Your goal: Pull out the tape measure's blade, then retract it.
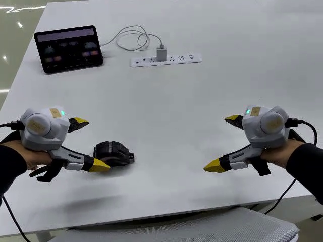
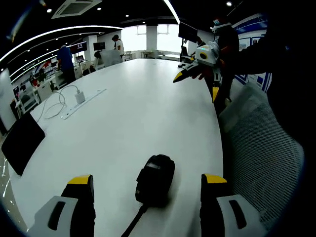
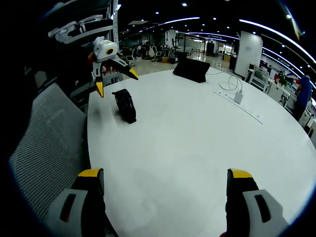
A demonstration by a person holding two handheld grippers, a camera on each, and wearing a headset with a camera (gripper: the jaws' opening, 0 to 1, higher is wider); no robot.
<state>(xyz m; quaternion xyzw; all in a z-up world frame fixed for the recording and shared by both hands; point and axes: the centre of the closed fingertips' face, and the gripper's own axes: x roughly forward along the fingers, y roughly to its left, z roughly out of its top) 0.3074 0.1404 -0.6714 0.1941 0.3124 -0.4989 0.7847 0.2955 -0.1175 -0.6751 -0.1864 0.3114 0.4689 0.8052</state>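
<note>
A black tape measure (image 1: 114,153) lies on the white table (image 1: 202,111), near its front edge on the left. My left gripper (image 1: 86,143) stands open just left of it, jaws wide, with the tape measure (image 2: 155,178) lying between and slightly ahead of the yellow tips, untouched. My right gripper (image 1: 224,142) is open well to the right, with bare table between its jaws. From the right gripper view the tape measure (image 3: 125,104) lies far off beside the left gripper (image 3: 111,61). The right gripper (image 2: 200,61) shows far across the table in the left gripper view.
A dark tablet (image 1: 69,48) stands at the back left. A white power strip (image 1: 165,59) with a plugged charger and coiled cable (image 1: 132,38) lies at the back centre. A grey mesh chair (image 1: 202,227) sits at the table's near edge.
</note>
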